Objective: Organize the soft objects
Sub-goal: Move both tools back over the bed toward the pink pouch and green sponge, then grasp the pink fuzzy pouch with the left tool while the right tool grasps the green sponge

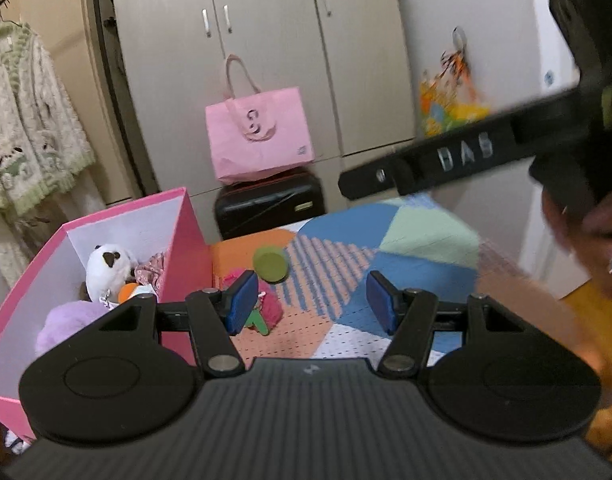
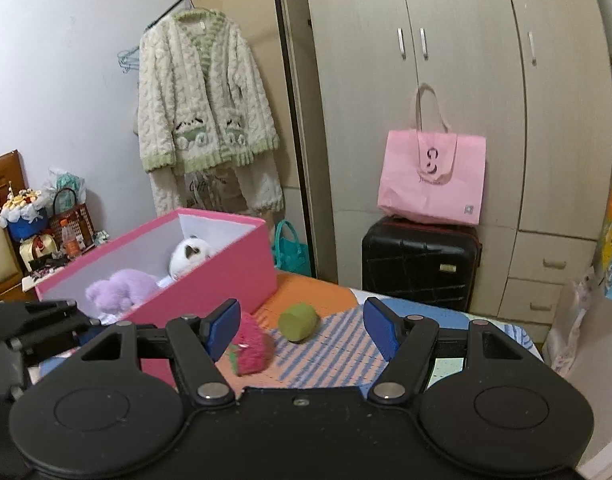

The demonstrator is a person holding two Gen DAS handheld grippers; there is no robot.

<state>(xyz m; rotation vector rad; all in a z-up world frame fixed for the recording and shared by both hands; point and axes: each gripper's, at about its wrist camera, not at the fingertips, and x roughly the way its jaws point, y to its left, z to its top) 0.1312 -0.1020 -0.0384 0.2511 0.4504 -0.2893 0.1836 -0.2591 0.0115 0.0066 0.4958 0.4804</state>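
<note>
Nearest us: left gripper (image 1: 311,306) released, nothing between the pads. Right gripper (image 2: 302,328) also released and empty; its body crosses the upper right of the left view.

Just past the pads, on the patterned mat (image 1: 385,240), two soft things are left out: a pink plush (image 2: 250,346) close beside the pink box (image 2: 210,276), and a green cylinder (image 2: 298,322) a bit farther out, apart from the plush.

Box already holds a purple plush (image 2: 120,290), a white plush (image 2: 190,256) and some smaller bits we can't identify. We judge the task over halfway, with two items to go.

Behind: black suitcase (image 2: 419,266) with a pink tote (image 2: 433,180) on top, then the wardrobe (image 2: 445,100). Nothing blocks either item; the box wall beside the pink plush is the only tight spot.
</note>
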